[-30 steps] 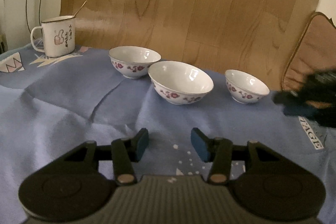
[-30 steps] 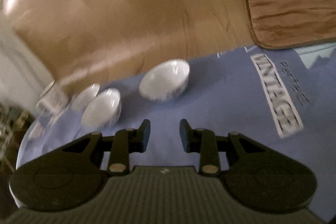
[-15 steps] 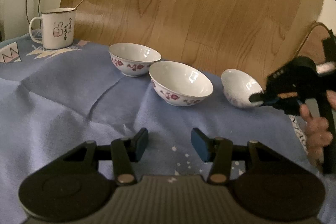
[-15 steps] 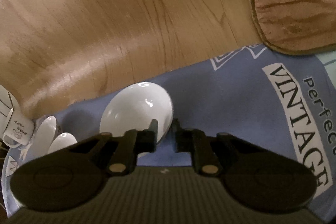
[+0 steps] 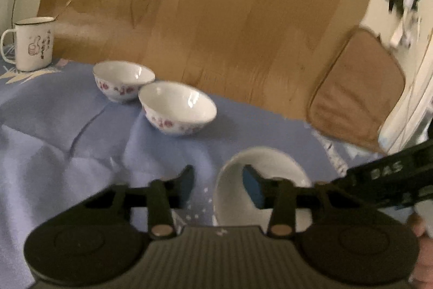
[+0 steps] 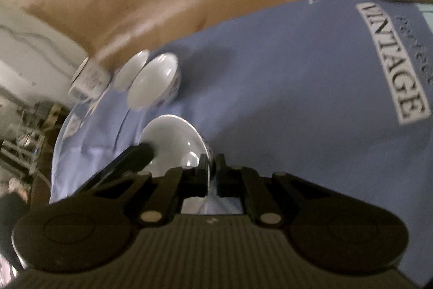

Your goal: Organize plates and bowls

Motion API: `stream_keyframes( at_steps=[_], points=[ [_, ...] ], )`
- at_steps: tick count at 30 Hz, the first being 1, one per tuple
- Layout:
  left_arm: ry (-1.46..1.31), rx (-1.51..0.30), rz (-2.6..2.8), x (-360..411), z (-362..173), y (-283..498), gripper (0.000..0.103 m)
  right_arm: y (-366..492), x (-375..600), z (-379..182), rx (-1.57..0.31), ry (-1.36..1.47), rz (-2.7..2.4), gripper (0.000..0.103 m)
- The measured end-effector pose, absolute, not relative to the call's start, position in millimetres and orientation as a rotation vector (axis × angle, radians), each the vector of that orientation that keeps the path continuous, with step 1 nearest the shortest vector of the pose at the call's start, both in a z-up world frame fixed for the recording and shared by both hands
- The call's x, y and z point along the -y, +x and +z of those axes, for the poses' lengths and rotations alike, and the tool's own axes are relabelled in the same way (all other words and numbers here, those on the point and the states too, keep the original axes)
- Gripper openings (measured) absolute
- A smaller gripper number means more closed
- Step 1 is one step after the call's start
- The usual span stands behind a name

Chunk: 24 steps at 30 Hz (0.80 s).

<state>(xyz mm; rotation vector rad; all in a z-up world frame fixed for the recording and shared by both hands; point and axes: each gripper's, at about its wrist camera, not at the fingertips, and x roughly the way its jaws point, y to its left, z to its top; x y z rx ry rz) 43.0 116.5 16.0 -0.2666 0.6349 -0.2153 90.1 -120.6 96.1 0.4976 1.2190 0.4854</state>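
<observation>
Carrying the small bowl [image 5: 259, 169] over the blue cloth [image 5: 67, 142], we have it near, right of the two bowls [image 5: 177, 107] resting far left. Our right tool [image 6: 210, 167] pinches its rim; our left tool [image 5: 217, 182], jaws just narrowing, straddles the rim without pressing. Next we nest it in the big bowl.

- A blue cloth [image 5: 54, 142] covers the supporting surface; it is creased and rumpled toward nine o'clock in the left wrist view.
- White lettering reading "VINTAGE" [image 6: 395, 64] is printed on the cloth toward two o'clock in the right wrist view.
- A white mug [image 5: 32, 44] with a handle stands on the cloth at ten o'clock.
- Two white floral bowls sit near the cloth's far edge: the far bowl [image 5: 123, 80] and, just beside it toward four o'clock, the near bowl [image 5: 177, 107].
- A brown mat [image 5: 357, 91] overlaps the cloth's edge at three o'clock.
</observation>
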Motion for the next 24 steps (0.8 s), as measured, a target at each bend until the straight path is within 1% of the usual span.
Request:
stream_keyframes(
  at_steps=[1,3,7,13,19,24],
  points=[
    [-0.267,-0.655,-0.222,-115.9,13.2,45.3,0.014,89.8,119.7,98.0,-1.204,0.489,0.480,0.008],
    [-0.272,-0.669,-0.221,-116.5,10.0,47.1,0.011,87.4,118.5,99.2,-1.179,0.480,0.469,0.013],
    [-0.266,-0.662,-0.221,-117.8,10.4,45.7,0.011,76.9,112.0,102.0,-1.113,0.426,0.444,0.014],
    [-0.248,-0.682,-0.256,-103.1,10.9,31.4,0.011,63.6,114.8,97.8,-1.048,0.356,0.420,0.013],
    [-0.241,-0.680,-0.360,-60.4,25.1,10.1,0.011,29.0,152.3,108.3,-0.925,0.284,0.336,0.012],
    [-0.203,-0.692,-0.454,-5.8,36.9,15.9,0.011,8.3,195.5,117.0,-0.827,0.248,0.220,0.012]
  ],
)
